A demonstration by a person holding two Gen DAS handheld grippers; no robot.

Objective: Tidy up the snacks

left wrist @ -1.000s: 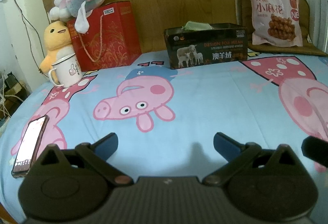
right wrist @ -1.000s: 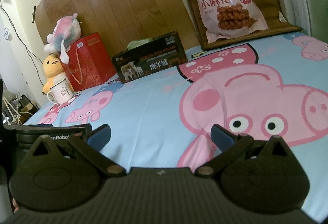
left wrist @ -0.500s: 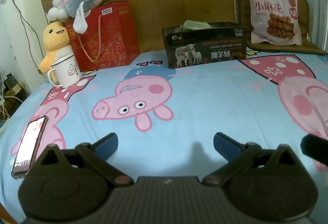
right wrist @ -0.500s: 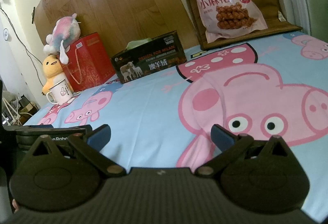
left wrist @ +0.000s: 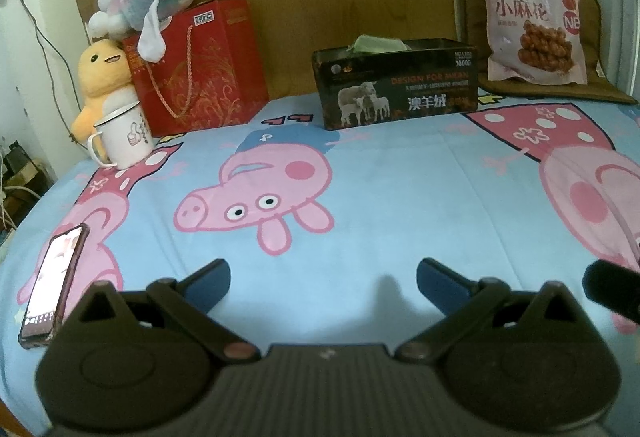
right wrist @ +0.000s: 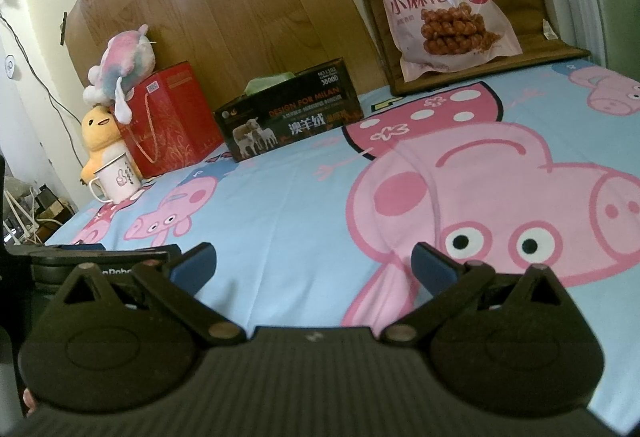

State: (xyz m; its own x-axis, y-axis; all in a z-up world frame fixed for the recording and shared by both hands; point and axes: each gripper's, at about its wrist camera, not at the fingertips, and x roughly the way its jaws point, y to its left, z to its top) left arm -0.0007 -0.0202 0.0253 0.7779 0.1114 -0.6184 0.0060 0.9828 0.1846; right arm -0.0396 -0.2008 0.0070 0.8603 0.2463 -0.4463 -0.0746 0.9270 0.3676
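A pink snack bag of fried dough twists leans upright on a brown cushion at the far right. A dark box with sheep printed on it stands at the back centre, something green poking out of its top. My left gripper hovers open over the blue cartoon-pig cloth, nothing between its fingers. My right gripper is open too, low over the cloth, and empty. Both stay far short of the bag and the box.
A red gift bag with a plush toy on top stands at the back left, beside a yellow plush chick and a white enamel mug. A phone lies near the left edge. The other gripper's body sits to my right gripper's left.
The views have shifted only slightly: the left gripper has eased a little forward and right. Both grippers stay open and empty.
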